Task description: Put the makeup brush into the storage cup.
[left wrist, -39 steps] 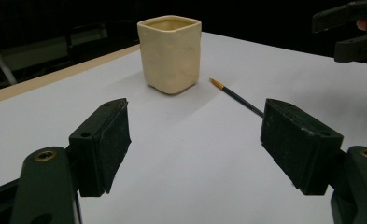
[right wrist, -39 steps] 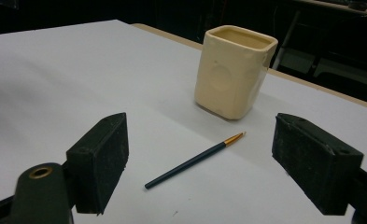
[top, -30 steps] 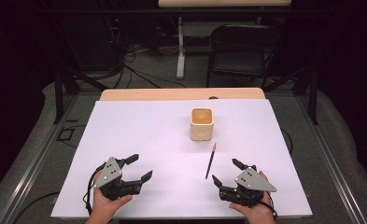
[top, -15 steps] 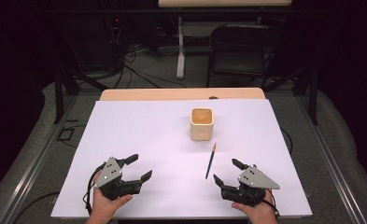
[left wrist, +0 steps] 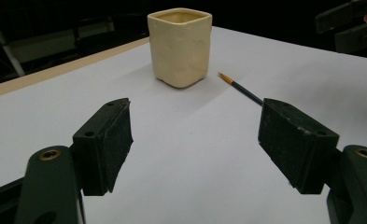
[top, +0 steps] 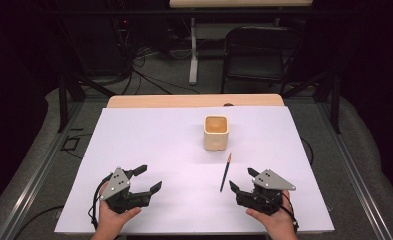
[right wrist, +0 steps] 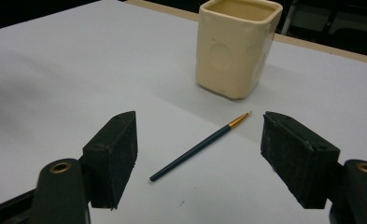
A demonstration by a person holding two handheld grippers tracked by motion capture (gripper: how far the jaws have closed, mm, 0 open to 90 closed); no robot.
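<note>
Thin paintbrush (top: pixel 226 172) lies flat on the white table (top: pixel 149 140), just in front of the cream square cup (top: pixel 216 132), gold-ferrule tip toward the cup, apart from it. Right gripper (top: pixel 241 186) sits just beside the handle end; jaws wide w/ nothing between the pads, and they've just been closing a little. In the right gripper view the brush (right wrist: pixel 200 145) lies angled btwn the jaws, ahead of the pads. Left gripper (top: pixel 146 177) rests well apart, jaws wide, holding nothing. Bristle detail too small to tell. Likely step: reach and pinch. Best to square the pads across the handle, approx mid-length, drop low to the table, close gently so it doesn't roll.
</note>
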